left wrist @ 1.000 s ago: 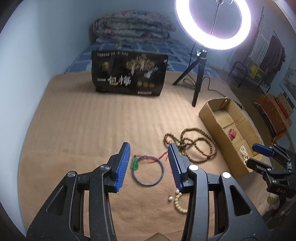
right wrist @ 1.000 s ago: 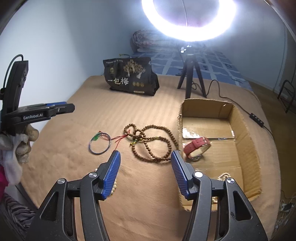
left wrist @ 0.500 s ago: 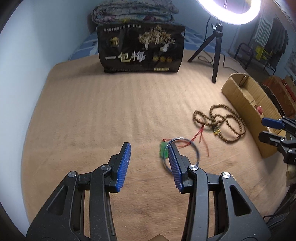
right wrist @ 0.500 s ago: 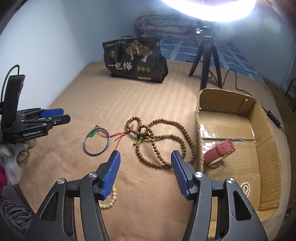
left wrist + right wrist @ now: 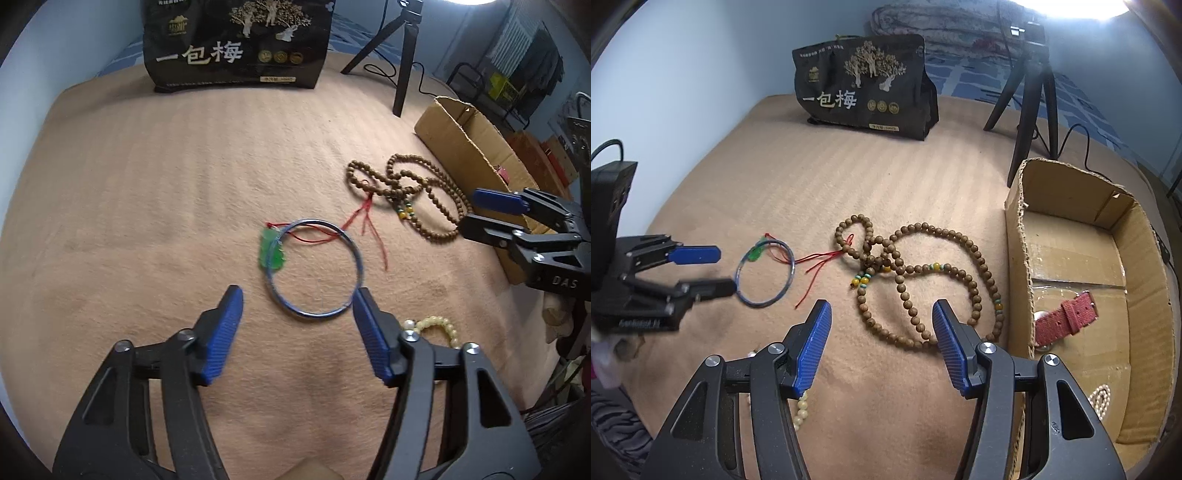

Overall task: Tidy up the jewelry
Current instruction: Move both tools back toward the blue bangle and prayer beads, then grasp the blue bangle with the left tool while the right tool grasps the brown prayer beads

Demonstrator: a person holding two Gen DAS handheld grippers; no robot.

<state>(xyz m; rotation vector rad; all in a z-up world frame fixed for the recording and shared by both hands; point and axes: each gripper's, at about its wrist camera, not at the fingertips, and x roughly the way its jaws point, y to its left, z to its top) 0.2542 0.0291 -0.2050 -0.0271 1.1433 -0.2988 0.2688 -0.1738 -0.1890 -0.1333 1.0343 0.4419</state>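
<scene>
Since the earlier frame, left gripper (image 5: 297, 301) advanced; we note both claws released. Boxed: red watch (image 5: 1065, 321). Bangle (image 5: 314, 267) at twelve o'clock of it, wooden beads (image 5: 916, 280) pending.

Home bedroom — blanketed bed (image 5: 886, 177), folded quilt (image 5: 934, 22).
</scene>
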